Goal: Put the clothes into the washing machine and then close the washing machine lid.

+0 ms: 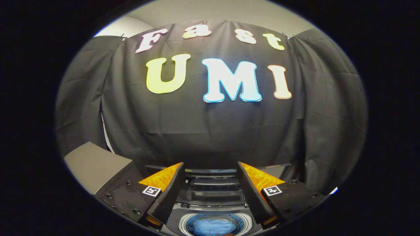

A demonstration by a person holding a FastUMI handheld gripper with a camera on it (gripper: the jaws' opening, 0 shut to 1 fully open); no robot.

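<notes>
**Gripper view: fingers spread over the open washer, nothing held**

Gripper view is looking forward at the black cloth wall [210, 131] of the booth, with the washing machine [215, 200] sitting low between the fingers. The gripper [210, 173] is hovering above the machine with its fingers standing wide apart and gripping nothing; the gap between them is showing the machine's top. The lid [215, 191], a dark see-through panel, is standing raised at the back of the opening, just beyond the drum. The drum [213, 224] is lying open below and between the fingers, ringed by a pale rim. Blue clothes [211, 227] are resting inside it, bunched in a heap. A grey box-like surface [95, 165] is sitting beside the left finger, against the cloth.
</notes>
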